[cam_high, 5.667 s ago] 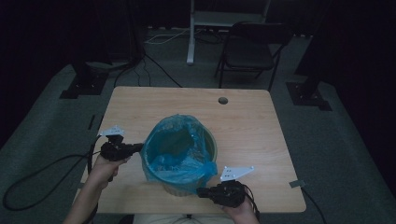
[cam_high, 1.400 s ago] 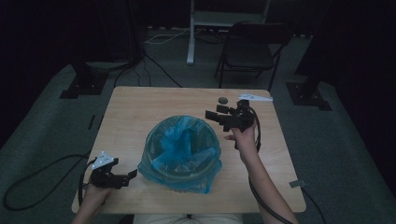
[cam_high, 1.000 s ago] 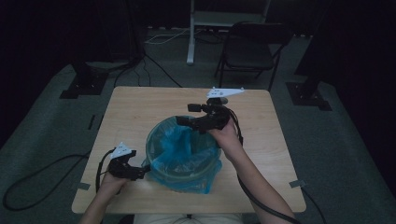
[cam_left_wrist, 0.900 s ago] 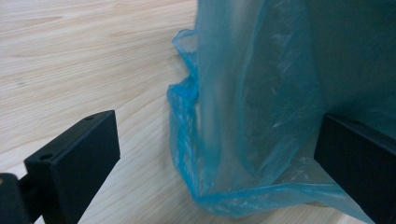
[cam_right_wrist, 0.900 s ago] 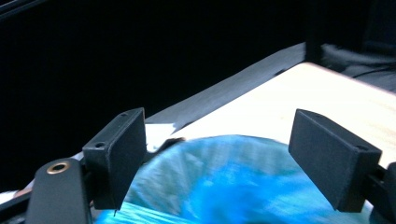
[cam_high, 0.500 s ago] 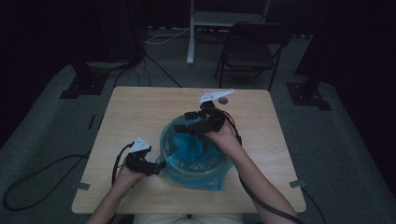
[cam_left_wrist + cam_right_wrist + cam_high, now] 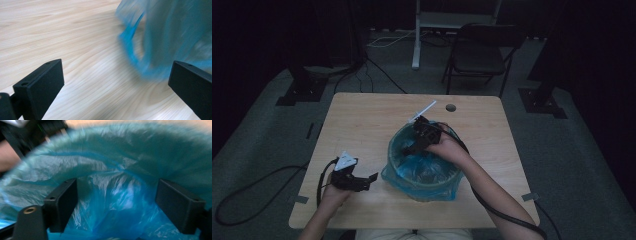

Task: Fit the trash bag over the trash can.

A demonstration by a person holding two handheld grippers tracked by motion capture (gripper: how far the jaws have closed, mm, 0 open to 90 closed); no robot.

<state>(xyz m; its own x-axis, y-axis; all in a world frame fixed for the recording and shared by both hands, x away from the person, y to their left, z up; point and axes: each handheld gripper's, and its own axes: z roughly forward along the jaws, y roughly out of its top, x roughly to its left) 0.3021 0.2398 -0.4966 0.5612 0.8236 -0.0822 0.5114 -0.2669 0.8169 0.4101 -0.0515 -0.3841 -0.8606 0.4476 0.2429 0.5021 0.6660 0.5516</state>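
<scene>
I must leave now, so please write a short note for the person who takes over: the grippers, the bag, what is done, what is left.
Left hand-held gripper: open, low over the table, beside the blue bag, apart from it.
Right hand-held gripper: open, over the bin mouth, aimed into the bag, gripping nothing.
Done: the bag sits in the bin, its edge folded over the rim.
Left: probably press the liner down and smooth it.

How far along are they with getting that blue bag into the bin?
Mostly done: the blue plastic bag already lines the bin, its edge folded over the rim. In hand: the right gripper, jaws open, reaches inside. The left gripper, also open, sits beside the bag's skirt on the table. Left: probably pressing the liner down and tidying the overhang.
</scene>
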